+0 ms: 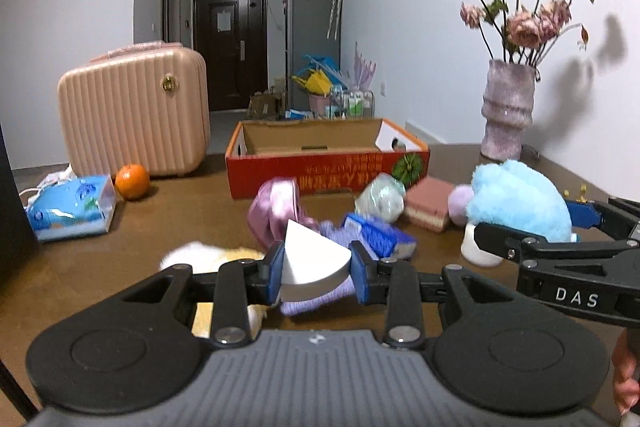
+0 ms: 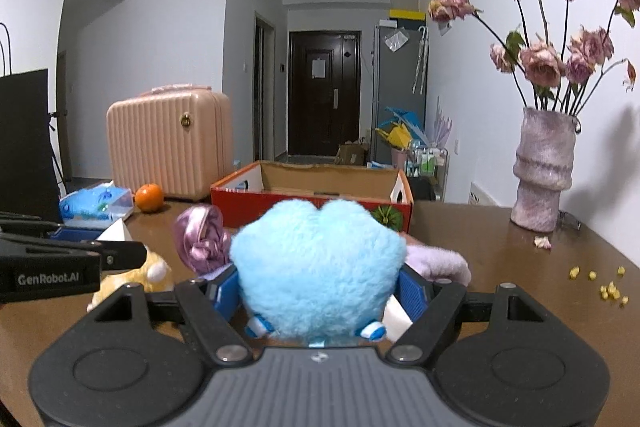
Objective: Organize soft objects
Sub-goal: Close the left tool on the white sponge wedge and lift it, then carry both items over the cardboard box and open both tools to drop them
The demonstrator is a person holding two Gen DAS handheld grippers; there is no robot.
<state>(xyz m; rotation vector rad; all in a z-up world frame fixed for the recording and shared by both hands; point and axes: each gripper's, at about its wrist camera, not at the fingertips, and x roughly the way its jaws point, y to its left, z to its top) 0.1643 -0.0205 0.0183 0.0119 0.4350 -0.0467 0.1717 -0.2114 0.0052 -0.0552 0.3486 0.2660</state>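
While the fluffy blue plush toy (image 2: 318, 267) hides its own lower part, the right gripper (image 2: 320, 291) clamps it above the brown table (image 2: 500, 247). The left gripper (image 1: 317, 269), closed tight, pinches a smooth white wedge sponge (image 1: 310, 259) before the cardboard box (image 1: 320, 167).

White wedge sponge (image 1: 312, 259) — blue plush (image 2: 316, 271), both aloft

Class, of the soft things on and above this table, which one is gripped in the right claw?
The fluffy light-blue plush toy, squeezed between the right claw; the left claw holds a white wedge sponge.
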